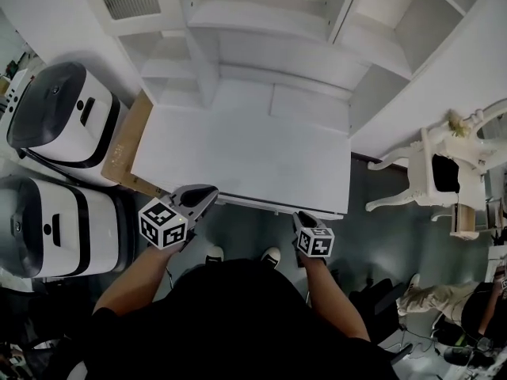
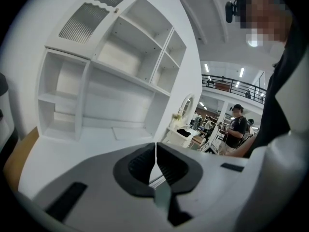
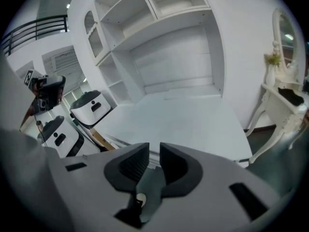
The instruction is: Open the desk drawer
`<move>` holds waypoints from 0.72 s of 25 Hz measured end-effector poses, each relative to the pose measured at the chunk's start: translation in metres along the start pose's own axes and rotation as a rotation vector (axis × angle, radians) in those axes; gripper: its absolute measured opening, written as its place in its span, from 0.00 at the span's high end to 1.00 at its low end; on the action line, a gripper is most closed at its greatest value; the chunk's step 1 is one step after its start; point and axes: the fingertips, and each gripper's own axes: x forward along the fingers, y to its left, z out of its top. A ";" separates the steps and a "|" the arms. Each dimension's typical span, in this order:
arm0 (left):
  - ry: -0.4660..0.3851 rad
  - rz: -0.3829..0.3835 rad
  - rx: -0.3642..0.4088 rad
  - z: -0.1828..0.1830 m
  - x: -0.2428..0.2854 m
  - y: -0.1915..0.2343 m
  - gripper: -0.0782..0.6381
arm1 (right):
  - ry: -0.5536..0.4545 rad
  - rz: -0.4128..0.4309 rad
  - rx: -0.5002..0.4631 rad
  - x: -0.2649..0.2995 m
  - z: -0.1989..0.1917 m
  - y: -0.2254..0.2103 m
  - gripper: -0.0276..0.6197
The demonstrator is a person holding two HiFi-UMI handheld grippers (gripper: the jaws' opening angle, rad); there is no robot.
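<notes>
Black torso (image 1: 238,323) fills the bottom of the head view, and from it both bare forearms reach forward and slightly inward toward the desk (image 1: 238,153). I read the left forearm (image 1: 131,279) as angled up and to the right, carrying the left gripper (image 1: 207,193) with its marker cube (image 1: 162,222) turned toward the camera. The gripper tips lie just at the desk's front left corner. In the left gripper view I see the left gripper (image 2: 155,146) with its jaws pressed together, only a hairline seam between the pads, and nothing clamped in them. The right forearm (image 1: 333,299) runs nearly straight ahead. The right gripper (image 1: 300,215) sits just below the desk's front edge, toward its right end, with its own cube (image 1: 315,241) behind it. In the right gripper view the right gripper (image 3: 154,150) has its jaws a narrow gap apart with nothing between them, aimed over the white desktop. The drawer (image 1: 277,207) shows only as a thin strip under the front edge of the desktop, flush with it; I cannot confirm contact with either gripper. Two shoes (image 1: 242,255) stand on the dark floor just in front of that edge. Open white shelving (image 1: 261,22) rises behind the desktop. Two white-and-black machines (image 1: 67,113) stand to the left, beside a cardboard sheet (image 1: 131,145).
</notes>
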 end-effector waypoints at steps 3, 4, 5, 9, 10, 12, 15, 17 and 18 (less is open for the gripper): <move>0.013 0.010 -0.006 -0.004 0.000 0.004 0.87 | 0.048 0.001 -0.039 0.016 -0.020 -0.003 0.85; 0.017 0.014 -0.010 -0.005 0.001 0.006 0.87 | 0.067 0.004 -0.038 0.021 -0.028 -0.004 0.85; 0.022 0.017 -0.014 -0.006 0.001 0.007 0.87 | 0.086 0.007 -0.031 0.025 -0.035 -0.006 0.85; 0.043 0.023 -0.025 -0.013 0.005 0.008 0.87 | 0.143 0.014 0.018 0.042 -0.062 -0.014 0.85; 0.049 0.023 -0.028 -0.015 0.006 0.008 0.87 | 0.152 0.013 0.026 0.046 -0.067 -0.016 0.84; 0.060 0.024 -0.036 -0.019 0.007 0.008 0.87 | 0.168 0.007 0.032 0.054 -0.075 -0.019 0.84; 0.081 0.026 -0.044 -0.026 0.009 0.010 0.87 | 0.180 0.009 0.037 0.069 -0.084 -0.020 0.82; 0.095 0.022 -0.050 -0.030 0.010 0.011 0.87 | 0.184 0.012 0.037 0.078 -0.088 -0.017 0.81; 0.101 0.022 -0.053 -0.033 0.011 0.012 0.87 | 0.187 0.012 0.036 0.083 -0.090 -0.017 0.81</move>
